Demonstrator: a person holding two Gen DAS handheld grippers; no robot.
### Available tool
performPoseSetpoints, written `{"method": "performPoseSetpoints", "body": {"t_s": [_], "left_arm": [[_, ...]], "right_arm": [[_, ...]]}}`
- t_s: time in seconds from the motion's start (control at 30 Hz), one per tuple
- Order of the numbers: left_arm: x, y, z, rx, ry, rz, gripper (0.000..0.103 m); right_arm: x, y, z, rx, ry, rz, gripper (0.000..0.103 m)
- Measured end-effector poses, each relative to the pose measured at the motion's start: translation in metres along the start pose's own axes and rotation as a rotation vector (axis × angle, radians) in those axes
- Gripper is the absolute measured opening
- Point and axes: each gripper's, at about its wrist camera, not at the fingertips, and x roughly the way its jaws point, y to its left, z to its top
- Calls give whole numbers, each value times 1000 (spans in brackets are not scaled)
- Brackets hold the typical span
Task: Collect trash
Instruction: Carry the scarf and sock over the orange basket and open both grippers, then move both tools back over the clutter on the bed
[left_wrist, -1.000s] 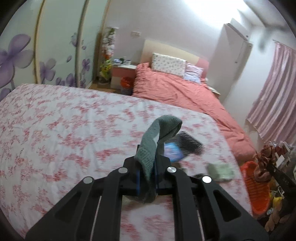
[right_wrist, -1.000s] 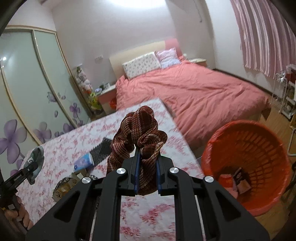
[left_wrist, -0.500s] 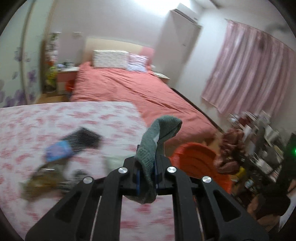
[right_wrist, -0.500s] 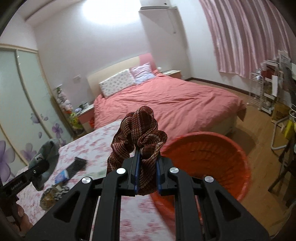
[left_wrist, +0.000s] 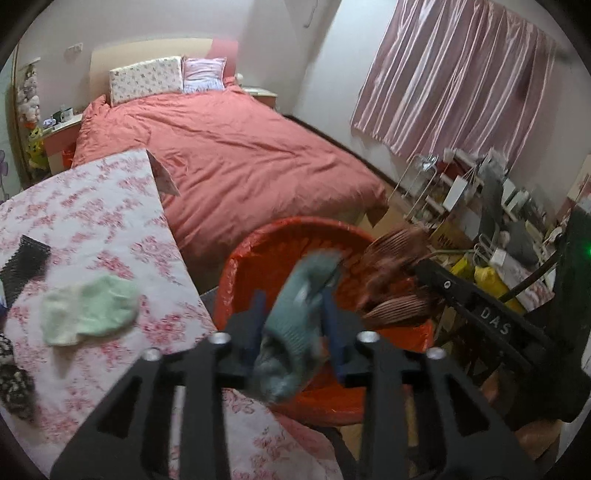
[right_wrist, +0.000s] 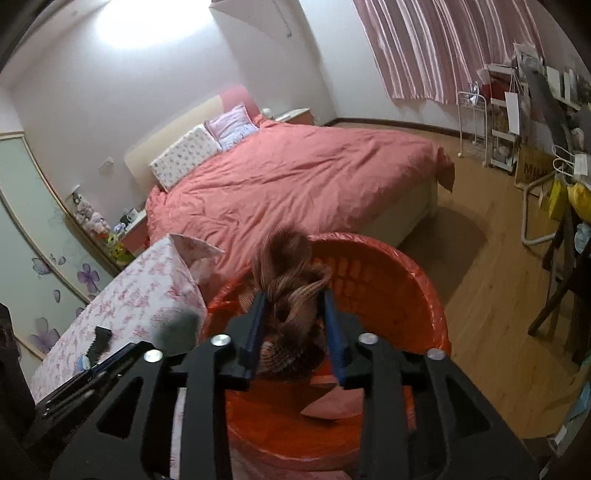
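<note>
The bed (left_wrist: 229, 147) stands behind the orange basket (right_wrist: 417, 295), well clear. The basket sits just past the corner of the flowered counter (left_wrist: 92, 221), so a drop could catch its rim. The left gripper (left_wrist: 293, 325) has just been opening; its grey sock (left_wrist: 295, 317) hangs loose between parted fingers over the basket. The right gripper (right_wrist: 293, 325) has opened likewise, its brown rope (right_wrist: 291, 295) slipping free. Both crowd one opening and may collide. A pale green cloth (left_wrist: 88, 314) lies by the counter's edge.
</note>
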Motion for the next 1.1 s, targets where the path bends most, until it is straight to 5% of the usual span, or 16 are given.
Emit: {"method": "performPoseSetpoints", "body": {"t_s": [0.17, 0.37, 0.5, 0.63, 1.1], "left_arm": [[7, 12, -4, -7, 28, 38, 46], [-18, 41, -15, -7, -16, 166, 71], [-46, 70, -25, -15, -44, 250, 78], [-77, 111, -39, -46, -72, 340, 83], [-178, 256, -97, -165, -138, 594, 87]], "right_arm": [[1, -6, -7, 2, 10, -3, 49], [-10, 2, -11, -62, -43, -49, 78], [-18, 27, -17, -146, -88, -87, 94], [-23, 58, -30, -254, -115, -110, 99], [-10, 155, -87, -428, 23, 16, 101]]}}
